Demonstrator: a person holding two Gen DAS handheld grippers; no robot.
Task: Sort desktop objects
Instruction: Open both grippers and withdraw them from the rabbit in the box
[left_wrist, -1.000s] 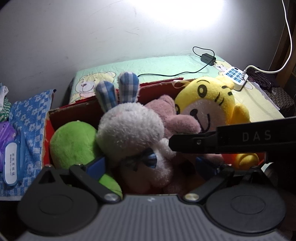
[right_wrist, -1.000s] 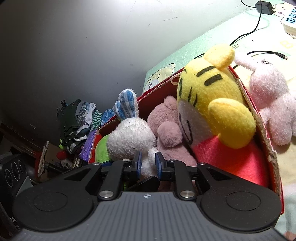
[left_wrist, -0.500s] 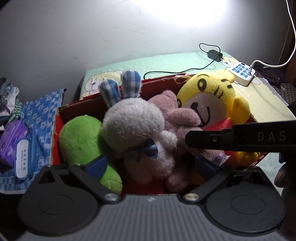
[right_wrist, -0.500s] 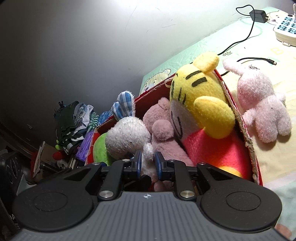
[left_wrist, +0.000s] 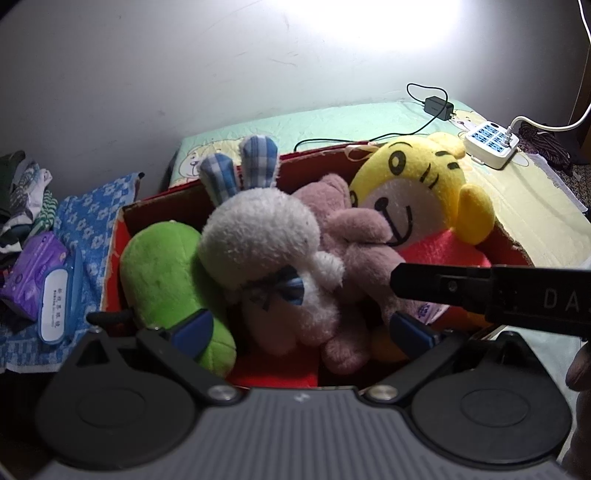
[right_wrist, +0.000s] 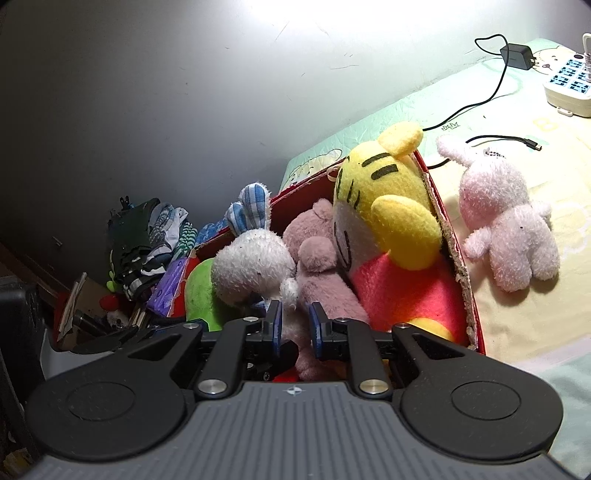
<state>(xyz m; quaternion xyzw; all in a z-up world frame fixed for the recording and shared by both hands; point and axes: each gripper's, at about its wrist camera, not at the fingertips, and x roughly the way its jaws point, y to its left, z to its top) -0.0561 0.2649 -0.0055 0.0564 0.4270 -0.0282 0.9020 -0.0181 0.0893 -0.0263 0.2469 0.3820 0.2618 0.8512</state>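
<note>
A red cardboard box holds a green plush, a white bunny with blue checked ears, a dusty-pink bear and a yellow tiger in a red shirt. My left gripper is open at the box's near edge, holding nothing. Over the bear's legs, one of the right gripper's black fingers reaches in from the right. In the right wrist view my right gripper is shut to a narrow gap and grips nothing. A pale pink bunny lies on the mat outside the box.
A white power strip and a black charger with its cable lie on the green-yellow mat behind the box. Left of the box are a wipes pack on a blue cloth and piled clothes. A hand shows at the right edge.
Both grippers have drawn back from the box, so the toys look smaller. The right gripper's finger has slid to the right in the left wrist view. The toys have not moved.
</note>
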